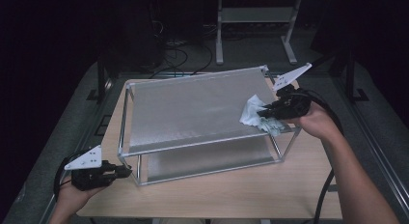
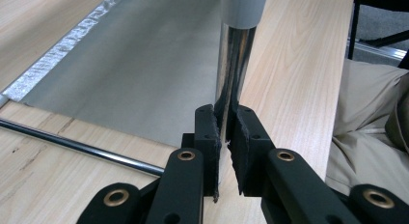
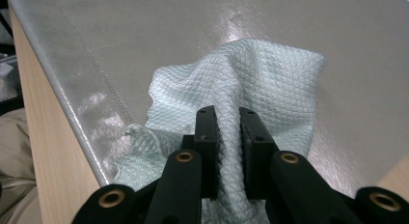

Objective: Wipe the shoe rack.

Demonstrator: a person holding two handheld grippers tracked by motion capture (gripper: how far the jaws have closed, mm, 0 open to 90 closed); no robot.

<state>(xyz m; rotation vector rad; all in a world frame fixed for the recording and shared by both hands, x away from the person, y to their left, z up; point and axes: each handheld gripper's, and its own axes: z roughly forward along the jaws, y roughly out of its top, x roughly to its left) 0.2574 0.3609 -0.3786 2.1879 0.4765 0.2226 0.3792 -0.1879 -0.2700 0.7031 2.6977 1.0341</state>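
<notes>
A two-tier metal-framed rack [image 1: 126, 113] with grey fabric shelves stands on the wooden table. My left gripper [image 1: 126, 172] is at its near left corner, shut on the shiny upright leg [image 2: 235, 69] of the rack. My right gripper [image 1: 264, 109] is at the right end of the upper grey shelf [image 1: 193, 108], shut on a pale waffle-weave cloth [image 1: 253, 113] that lies bunched on the shelf. In the right gripper view the cloth [image 3: 270, 84] spreads ahead of the jaws on the shelf surface [image 3: 169, 35].
The lower grey shelf [image 2: 140, 60] lies just above the wooden table [image 1: 212, 195]. A thin frame rail [image 2: 82, 147] runs along the table. A metal stand [image 1: 255, 21] and cables sit on the dark floor beyond the table. A person's beige clothing [image 2: 366, 118] is at the table edge.
</notes>
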